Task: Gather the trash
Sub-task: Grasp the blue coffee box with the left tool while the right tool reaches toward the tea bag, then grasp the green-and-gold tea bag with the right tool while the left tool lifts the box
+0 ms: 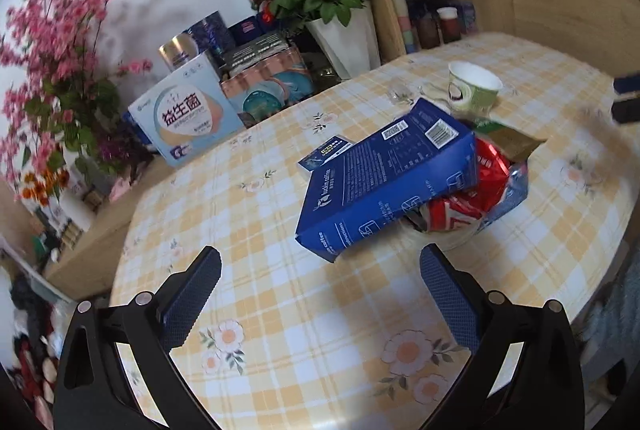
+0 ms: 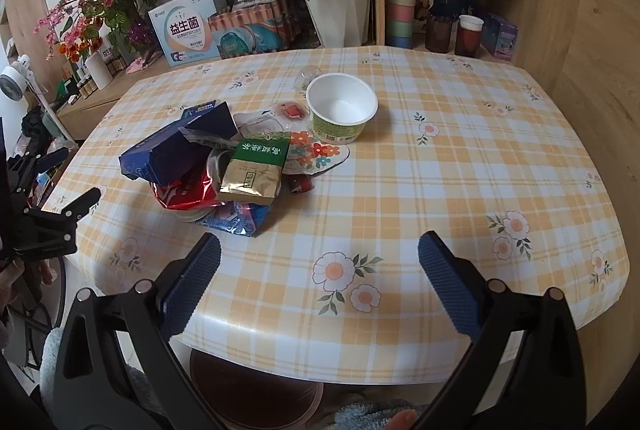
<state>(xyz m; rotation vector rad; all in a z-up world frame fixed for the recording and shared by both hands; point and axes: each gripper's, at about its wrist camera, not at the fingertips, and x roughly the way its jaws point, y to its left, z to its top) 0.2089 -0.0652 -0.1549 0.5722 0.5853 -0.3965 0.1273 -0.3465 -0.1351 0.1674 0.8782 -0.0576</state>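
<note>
- Several pieces of trash are heaped near the middle of the counter (image 2: 440, 158): a blue coffee carton (image 1: 384, 186) is propped at a slant on a red foil wrapper (image 1: 476, 186), with a green-and-gold tea packet (image 2: 256, 170) on the far side and a white bowl or lid half hidden underneath.
- Both pairs of tongs are spread wide and hold nothing; the left tongs (image 1: 320, 294) hover just short of the carton's low corner, while the right tongs (image 2: 320, 278) hang over the counter's near edge, well apart from the heap.
- The carton is probably the next piece to be taken; it would best be gripped across its thin faces, since the stiff card resists a squeeze, and lifted straight up so that the loose wrappers are not dragged along.
- The foil wrapper and the tea packet are crinkled and slippery, so a pinch on a raised fold is advised.
- A green paper cup (image 2: 342, 110) stands upright and empty just beyond the heap; it is light and would be crushed by a hard grip, so the rim is better pinched.
- A small red lighter-like object (image 2: 300, 185) lies beside the packet, and a flat floral lid (image 2: 320, 154) lies on the checked, glossy tablecloth.
</note>
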